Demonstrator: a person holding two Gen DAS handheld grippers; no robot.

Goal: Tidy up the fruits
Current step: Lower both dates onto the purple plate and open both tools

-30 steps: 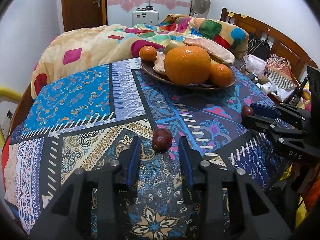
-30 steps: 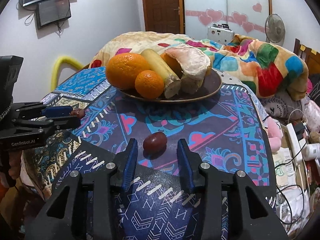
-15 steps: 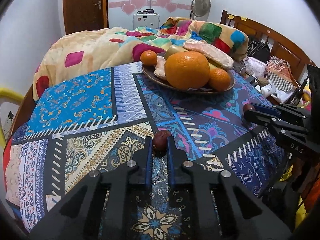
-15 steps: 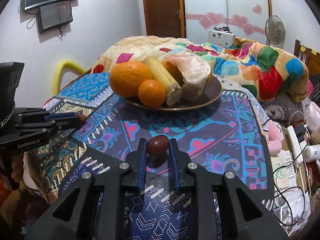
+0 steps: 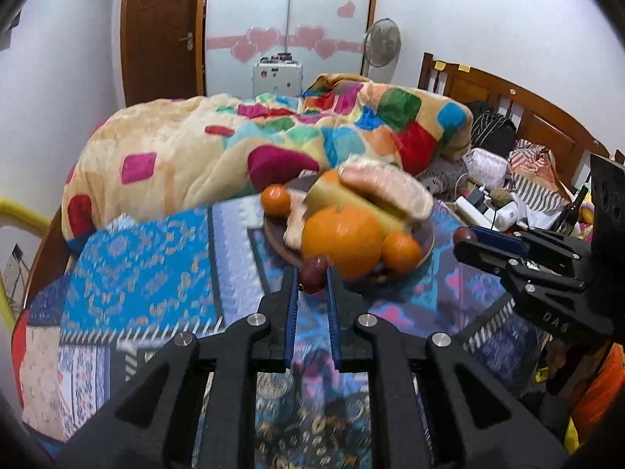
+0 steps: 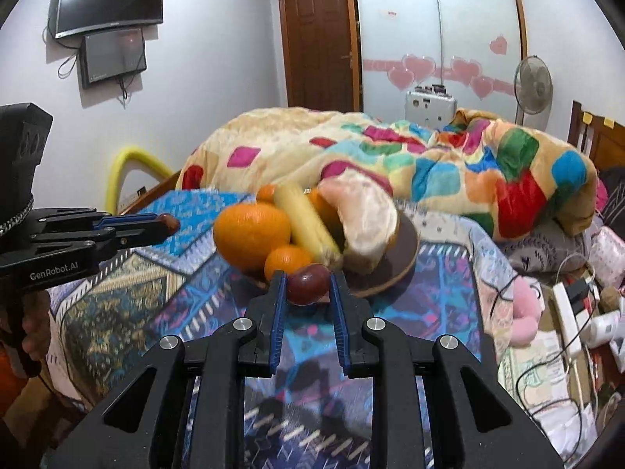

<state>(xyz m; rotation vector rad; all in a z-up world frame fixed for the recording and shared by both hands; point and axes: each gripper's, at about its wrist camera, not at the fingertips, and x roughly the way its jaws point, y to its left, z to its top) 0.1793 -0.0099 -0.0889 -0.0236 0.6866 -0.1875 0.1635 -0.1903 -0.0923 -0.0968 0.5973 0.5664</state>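
Note:
My left gripper [image 5: 311, 279] is shut on a small dark red fruit [image 5: 312, 273] and holds it above the patterned cloth, just short of the brown plate [image 5: 425, 242]. My right gripper [image 6: 306, 285] is shut on another dark red fruit [image 6: 308, 281], also lifted, near the plate's [image 6: 406, 250] front rim. The plate holds a large orange [image 5: 341, 236], small oranges [image 5: 402, 252], a pale yellow stick and a pink peeled piece [image 6: 363, 215]. Each gripper shows in the other view: the right gripper with its fruit [image 5: 465, 236], the left gripper with its fruit [image 6: 170, 221].
The patterned cloth [image 5: 156, 273] covers the table. A colourful quilt [image 6: 390, 156] lies on the bed behind the plate. Cables, a power strip [image 6: 566, 316] and soft toys lie at the right. A wooden headboard [image 5: 527, 117] stands at the far right.
Both grippers have lifted their dark red fruits off the cloth and moved forward toward the plate. A second ago both were open around the fruits; half a second ago they had closed.

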